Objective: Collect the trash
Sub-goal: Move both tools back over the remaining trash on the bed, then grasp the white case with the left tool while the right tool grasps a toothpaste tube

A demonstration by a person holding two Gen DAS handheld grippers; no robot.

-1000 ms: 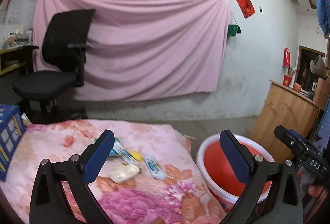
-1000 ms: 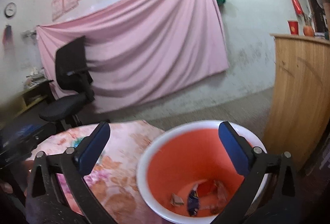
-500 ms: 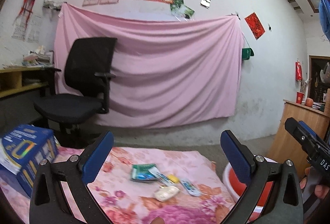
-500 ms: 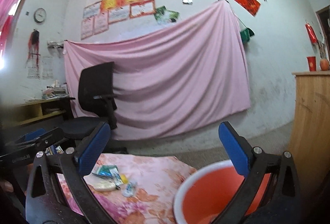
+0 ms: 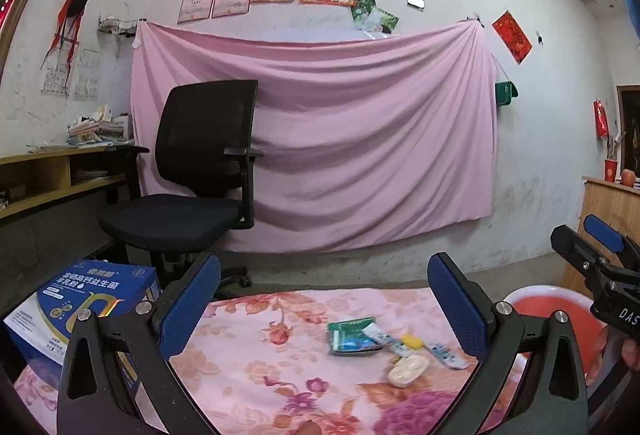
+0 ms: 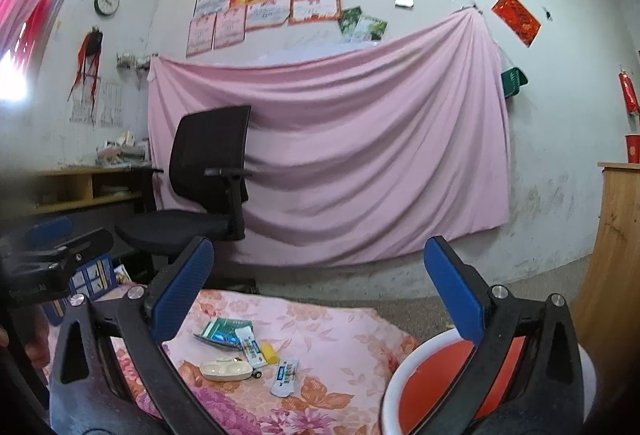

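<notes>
Cardboard box [image 5: 86, 299], blue and printed, sits at the left end of the floral-clothed table [image 5: 256, 367]. Left gripper [image 5: 324, 311] hangs above the cloth, jaws spread wide and empty. Trash lies right of centre: green packet [image 5: 350, 331], two sachets, pale oval piece [image 5: 408, 371]. Right gripper [image 6: 318, 301] likewise gapes empty, beside the red bucket [image 6: 436, 379].

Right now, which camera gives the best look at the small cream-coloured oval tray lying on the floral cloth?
The right wrist view: the cream oval tray lies fully visible there between the open gripper fingers, showing its rim and inner hollows. In the left wrist view the tray is also visible, but blurrier and more foreshortened, beside the yellow-capped tube.
</notes>
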